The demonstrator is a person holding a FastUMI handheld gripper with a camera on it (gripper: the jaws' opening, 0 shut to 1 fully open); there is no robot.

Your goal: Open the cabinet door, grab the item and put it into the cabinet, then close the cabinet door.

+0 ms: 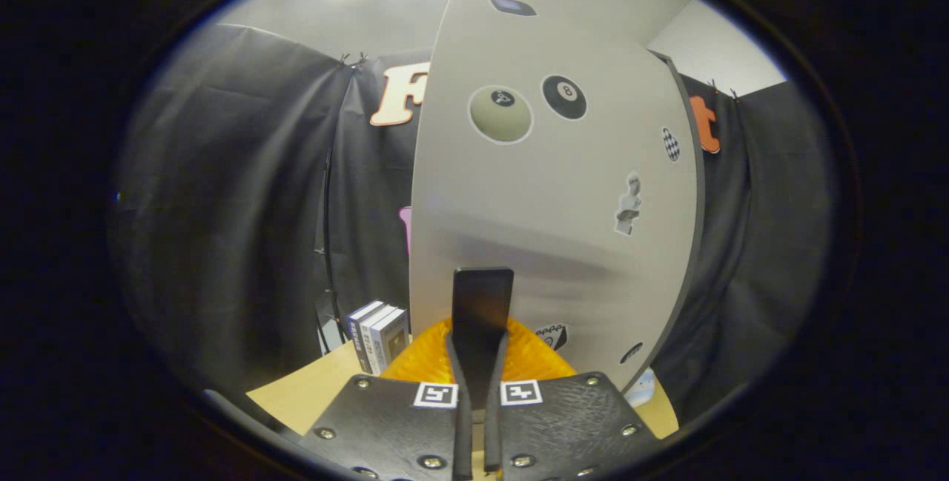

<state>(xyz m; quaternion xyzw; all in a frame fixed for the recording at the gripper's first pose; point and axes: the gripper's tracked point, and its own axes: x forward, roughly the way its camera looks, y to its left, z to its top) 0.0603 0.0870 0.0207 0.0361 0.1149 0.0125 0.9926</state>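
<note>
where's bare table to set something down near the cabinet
Bare table lies beside the shut gripper, in front of the boxes. Just ahead it is crowded: an orange item sits against the cabinet door. A sliver of table shows by the door's far lower corner.

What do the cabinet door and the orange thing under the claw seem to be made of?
The cabinet door looks like smooth, matte, painted or laminated board: it is flat, pale grey, with stickers lying flat on it and a thin dark edge. The orange thing looks like plastic or rubber, going by its bright colour and fine bumpy texture; which one is unclear. The claw is shut, fingers together, pressing on nothing visible.
</note>
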